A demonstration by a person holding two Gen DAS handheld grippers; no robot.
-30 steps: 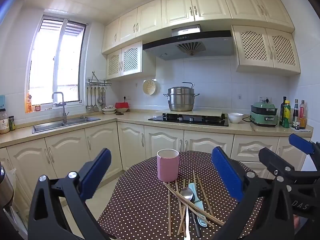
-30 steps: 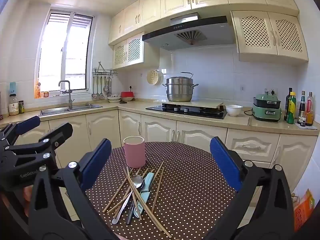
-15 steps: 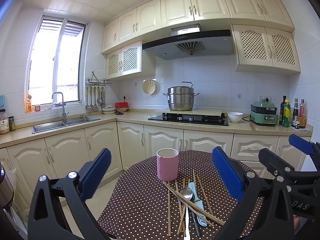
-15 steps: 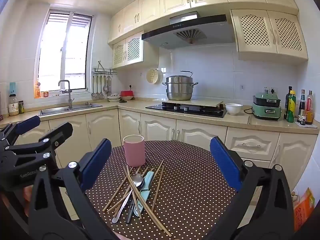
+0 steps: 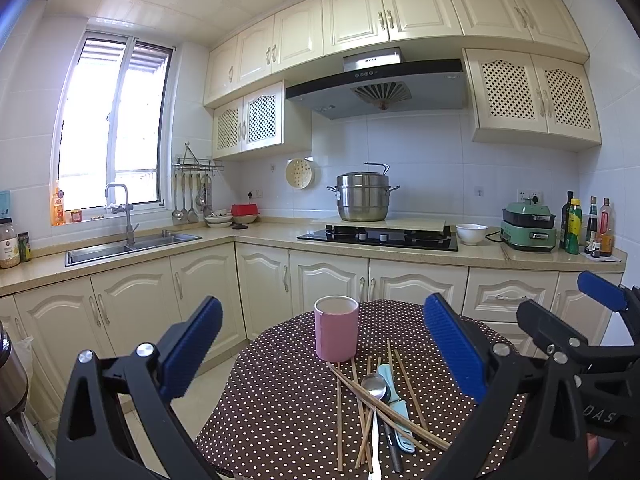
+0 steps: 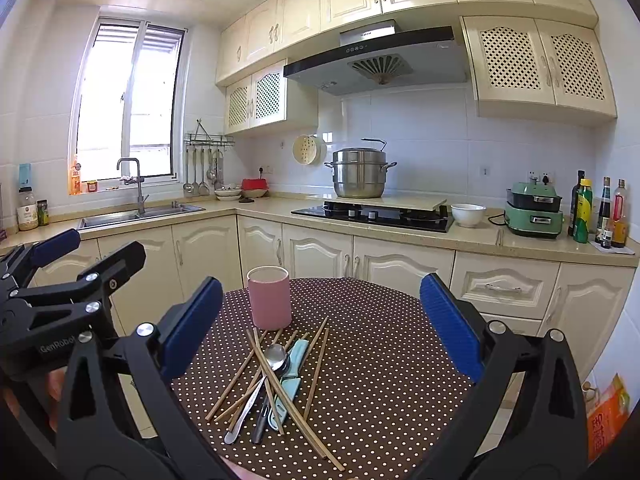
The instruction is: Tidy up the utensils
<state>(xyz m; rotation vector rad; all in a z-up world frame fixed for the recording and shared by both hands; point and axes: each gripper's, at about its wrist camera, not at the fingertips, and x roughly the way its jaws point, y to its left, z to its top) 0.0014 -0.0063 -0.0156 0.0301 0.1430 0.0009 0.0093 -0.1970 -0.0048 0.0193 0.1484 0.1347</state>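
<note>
Claws: left claw [image 5: 320, 356] and right claw [image 6: 320, 328] staying wide apart, gripping nothing, hovering unmoved; utensil pile [image 6: 276, 376] lying ahead between fingers, pink cup [image 6: 269, 298] just beyond; sorting not begun.

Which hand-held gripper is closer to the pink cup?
Left, probably, by a little. The left hand-held gripper faces the pink cylindrical cup head-on; from the right hand-held gripper the cup sits off to its left. Both hover short of it.
</note>
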